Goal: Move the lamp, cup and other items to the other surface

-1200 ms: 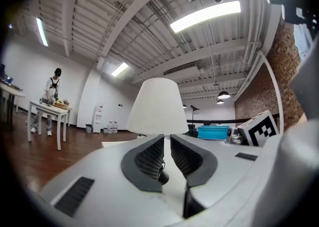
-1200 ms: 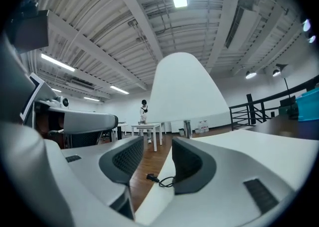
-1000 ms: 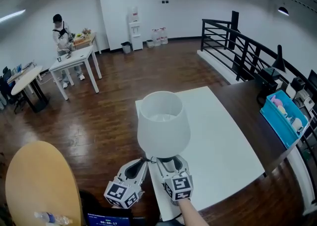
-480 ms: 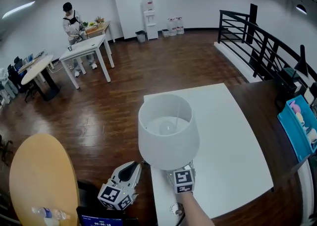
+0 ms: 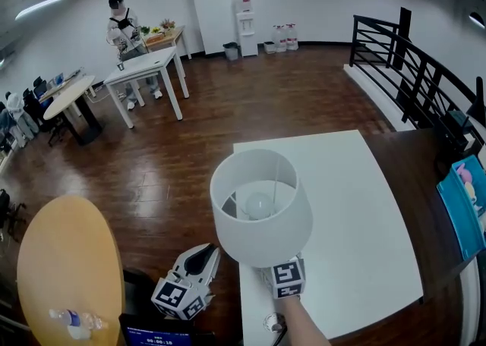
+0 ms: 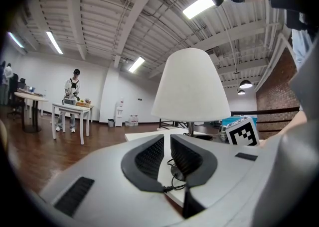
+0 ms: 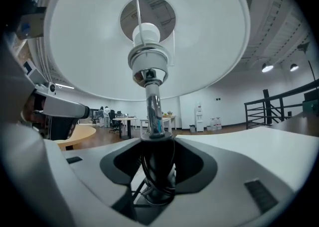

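Right gripper (image 7: 158, 157) jaws are closing on the lamp (image 5: 260, 199): black lower post between them, pads look to touch it. Lamp sits at the near edge of the white table (image 5: 357, 215). Finish the squeeze low, lift straight, keep the shade level, mind the cord (image 6: 175, 171). Left gripper (image 6: 167, 152): thin slit, empty. The head view hides the grip under the shade; the right gripper view shows it. Only the left gripper view shows the loose cord.
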{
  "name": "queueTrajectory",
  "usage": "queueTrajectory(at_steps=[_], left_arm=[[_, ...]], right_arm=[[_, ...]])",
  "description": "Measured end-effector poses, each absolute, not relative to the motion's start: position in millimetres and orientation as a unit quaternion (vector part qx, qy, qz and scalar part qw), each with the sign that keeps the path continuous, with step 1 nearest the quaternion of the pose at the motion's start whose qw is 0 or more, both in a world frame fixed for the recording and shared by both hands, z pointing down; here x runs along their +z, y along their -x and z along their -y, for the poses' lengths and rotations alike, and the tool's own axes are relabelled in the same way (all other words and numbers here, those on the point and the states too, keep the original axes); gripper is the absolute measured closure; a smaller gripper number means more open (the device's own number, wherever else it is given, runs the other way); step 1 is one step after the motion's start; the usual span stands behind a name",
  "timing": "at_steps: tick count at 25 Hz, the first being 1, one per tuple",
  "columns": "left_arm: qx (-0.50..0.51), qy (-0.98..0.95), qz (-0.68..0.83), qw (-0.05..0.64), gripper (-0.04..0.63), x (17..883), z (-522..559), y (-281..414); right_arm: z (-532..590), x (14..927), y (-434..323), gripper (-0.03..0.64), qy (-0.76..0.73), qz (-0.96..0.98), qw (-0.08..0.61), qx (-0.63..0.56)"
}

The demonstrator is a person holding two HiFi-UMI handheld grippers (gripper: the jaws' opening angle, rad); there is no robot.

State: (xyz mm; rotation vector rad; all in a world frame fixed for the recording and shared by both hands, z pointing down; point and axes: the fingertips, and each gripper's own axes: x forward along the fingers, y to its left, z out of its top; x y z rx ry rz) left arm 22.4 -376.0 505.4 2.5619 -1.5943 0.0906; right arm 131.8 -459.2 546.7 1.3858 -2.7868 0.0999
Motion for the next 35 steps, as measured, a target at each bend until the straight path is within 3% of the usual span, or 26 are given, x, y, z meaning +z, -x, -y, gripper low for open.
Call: queueTrajectory(at_steps=[12,24,35], left_arm=[[0.028,-0.815,0.574,0.067,0.543,489.9,343.9,13.3],[0.004,-0.692,0.720,0.053,0.543,460.5,234.2,186.8],[0.006,-0.566,0.822,0.059,0.543,496.8,133.3,315.3]], right_arm=[[432.2,501.3,-51.1,0.448,-0.354,0.935,0.002,0.027],[345.7,473.2,162.7,0.448,-0.183,0.982,-0.006,0.035],[230.7,499.3,358.8,0.448,-0.011,0.998,0.009,0.060]])
